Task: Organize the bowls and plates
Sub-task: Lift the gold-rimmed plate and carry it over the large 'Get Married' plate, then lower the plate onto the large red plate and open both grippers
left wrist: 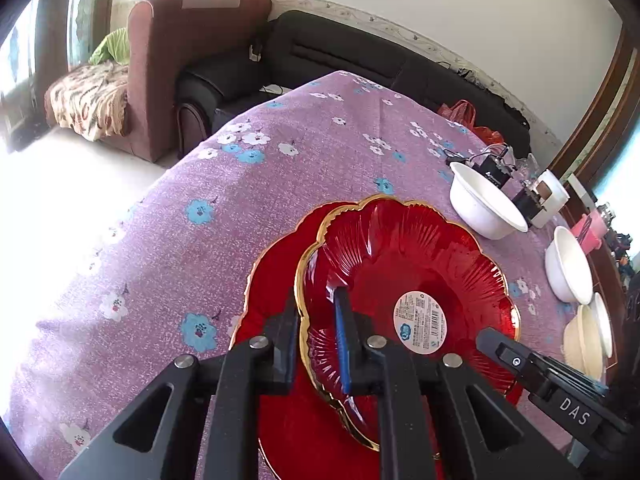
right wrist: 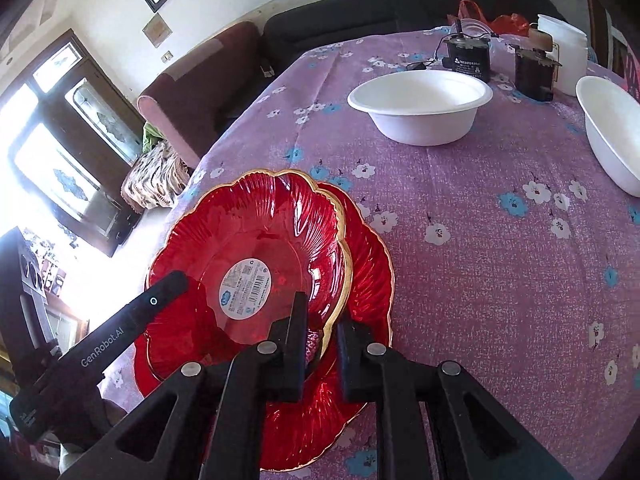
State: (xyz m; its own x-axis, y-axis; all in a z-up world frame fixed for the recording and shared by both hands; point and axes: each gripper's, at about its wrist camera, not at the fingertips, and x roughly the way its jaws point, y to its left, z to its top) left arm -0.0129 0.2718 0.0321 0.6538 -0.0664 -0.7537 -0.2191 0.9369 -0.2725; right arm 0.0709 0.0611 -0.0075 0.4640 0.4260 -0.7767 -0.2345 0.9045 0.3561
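Observation:
A red glass plate with a gold scalloped rim and a round label point(left wrist: 408, 280) point(right wrist: 256, 248) sits over a second red plate point(left wrist: 280, 272) point(right wrist: 368, 264) on the purple flowered tablecloth. My left gripper point(left wrist: 318, 304) is shut on the top plate's near rim, one finger inside and one outside. My right gripper point(right wrist: 320, 312) is shut on the same plate's opposite rim. Each gripper shows in the other's view, the right one point(left wrist: 520, 364) and the left one point(right wrist: 160, 300). White bowls point(left wrist: 486, 204) point(right wrist: 420, 106) stand farther back.
More white bowls point(left wrist: 568, 264) point(right wrist: 612, 132) and stacked cream dishes point(left wrist: 588, 336) are at the right. Black boxes with cables point(right wrist: 468, 54) and a white container point(right wrist: 560, 52) stand at the far edge. A sofa point(left wrist: 192, 64) lies beyond the table.

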